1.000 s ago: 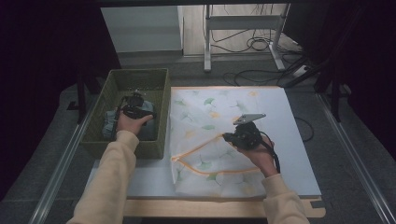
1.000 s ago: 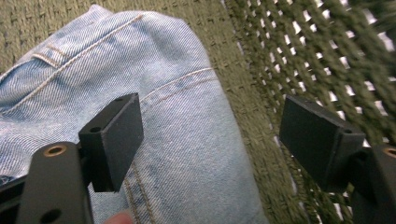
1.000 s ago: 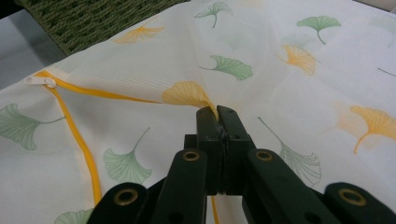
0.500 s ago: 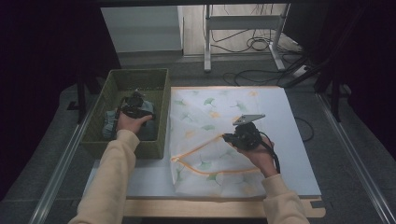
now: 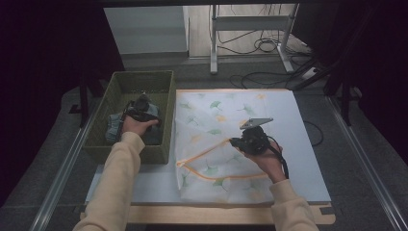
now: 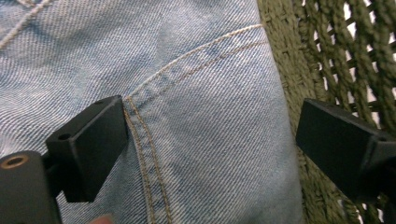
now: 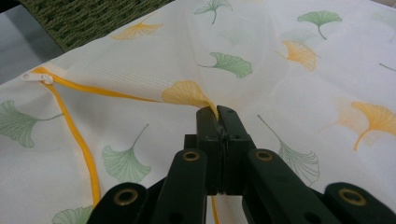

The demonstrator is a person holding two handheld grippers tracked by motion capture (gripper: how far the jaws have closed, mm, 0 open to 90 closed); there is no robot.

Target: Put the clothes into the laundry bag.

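While the person's sleeved forearms enter from the bottom edge of the high view, the right gripper (image 5: 239,142) sits right of centre in the frame, over a white mesh laundry bag (image 5: 226,120) printed with green and orange ginkgo leaves. In the right gripper view its two black jaws stand pressed together at lower centre, clamped on a pinched fold of the bag's fabric (image 7: 212,111) beside the orange zip edge (image 7: 77,135), which runs off toward a white zip pull (image 7: 35,77) at the left edge. The bag lies spread on a pale board (image 5: 308,163) across the middle of the high view. Farther up and left, the left gripper (image 5: 142,102) reaches down into an olive woven basket (image 5: 144,77) that stands just beside the bag. In the left gripper view its jaws stand wide apart, one on light-blue jeans (image 6: 187,116) near a stitched seam, the other at the right of the frame against the basket's woven wall (image 6: 289,56). The jeans lie inside the basket.
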